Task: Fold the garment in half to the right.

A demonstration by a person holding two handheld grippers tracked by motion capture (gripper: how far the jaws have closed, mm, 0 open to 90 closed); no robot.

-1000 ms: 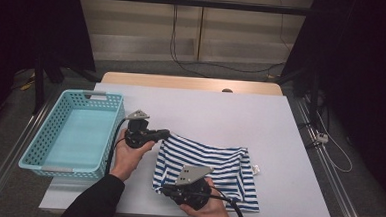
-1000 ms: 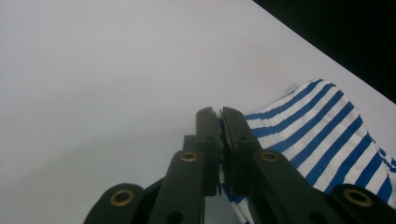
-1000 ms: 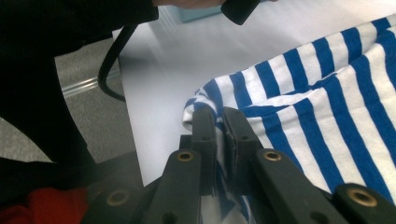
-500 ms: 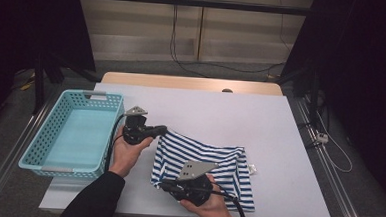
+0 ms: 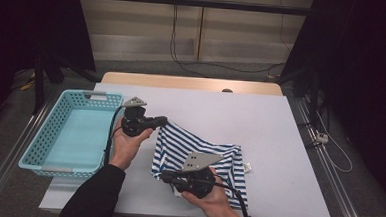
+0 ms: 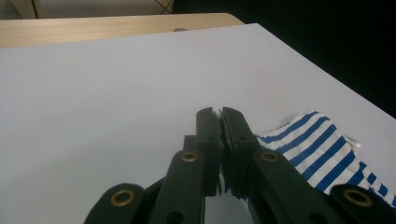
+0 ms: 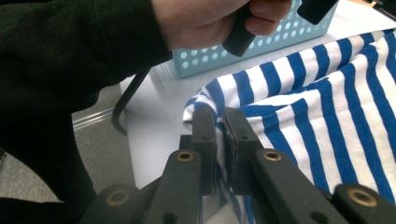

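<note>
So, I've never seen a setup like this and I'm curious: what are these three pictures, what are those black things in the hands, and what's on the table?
No robot here: a person holds a hand-held grasping tool in each hand. The high view looks down on the white table from above the person's side. The other two pictures come from small cameras riding on each tool, looking along its two black jaws.

On the table lie a blue-and-white striped garment and, at the left, a light blue basket.

The left tool is shut on the garment's upper left edge, with cloth pinched between its jaws in its own view. The right tool is shut on the lower left edge. The pinched edge looks raised off the table.
</note>
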